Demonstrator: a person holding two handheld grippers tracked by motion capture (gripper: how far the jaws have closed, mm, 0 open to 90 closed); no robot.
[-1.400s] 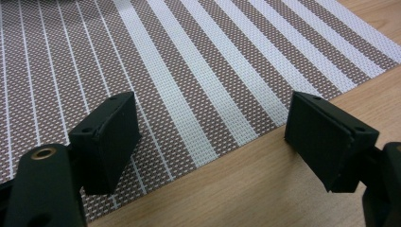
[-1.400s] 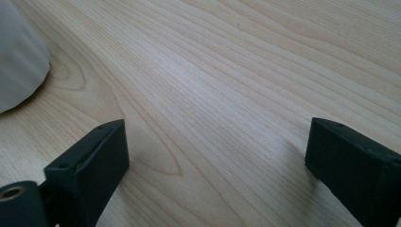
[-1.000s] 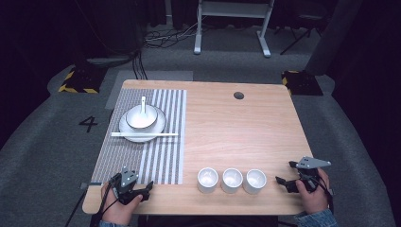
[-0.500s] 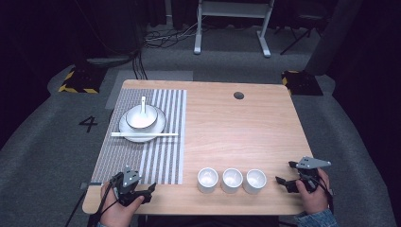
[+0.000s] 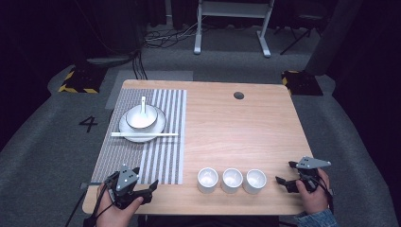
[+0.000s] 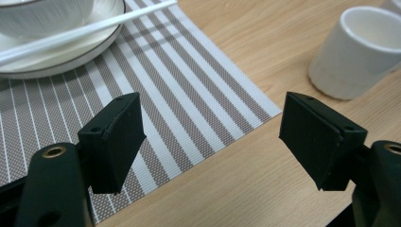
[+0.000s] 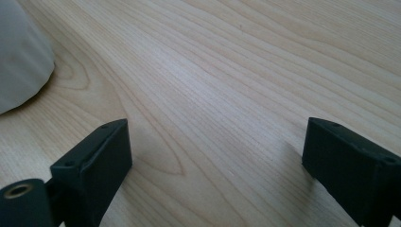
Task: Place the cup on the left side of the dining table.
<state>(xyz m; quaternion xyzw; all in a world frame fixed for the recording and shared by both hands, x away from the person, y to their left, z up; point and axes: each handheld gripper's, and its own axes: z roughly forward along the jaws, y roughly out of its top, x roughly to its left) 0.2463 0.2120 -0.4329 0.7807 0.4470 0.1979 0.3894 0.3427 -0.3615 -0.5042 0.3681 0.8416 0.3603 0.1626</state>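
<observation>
Wooden table point(image 5: 236, 132), person at its near edge, a gripper in each hand. Landmark taken: the row of three white cups point(image 5: 231, 180) standing side by side near the front edge, about mid-table. Left gripper point(image 5: 147, 187) rests well left of the cups, at the near corner of the striped placemat point(image 5: 161, 156); its jaws are spread wide with nothing between them. In the left gripper view, the mat's corner and bare wood lie between the jaws, and the nearest cup point(image 6: 357, 52) stands upright past the right jaw, apart from it. Right gripper point(image 5: 284, 176) sits just right of the cups, low over the table; jaws likewise spread, holding nothing, with only wood grain between them in the right gripper view. A pale, blurred edge at upper left of that view point(image 7: 21, 56) is likely the rightmost cup, close to but clear of the left jaw. Beyond the cups and to their left, on the far half of the mat: a white plate point(image 5: 126, 128) carrying a bowl point(image 5: 140, 117) with a spoon point(image 5: 143, 104) in it, and white chopsticks point(image 5: 144, 135) laid across the plate's near rim.
</observation>
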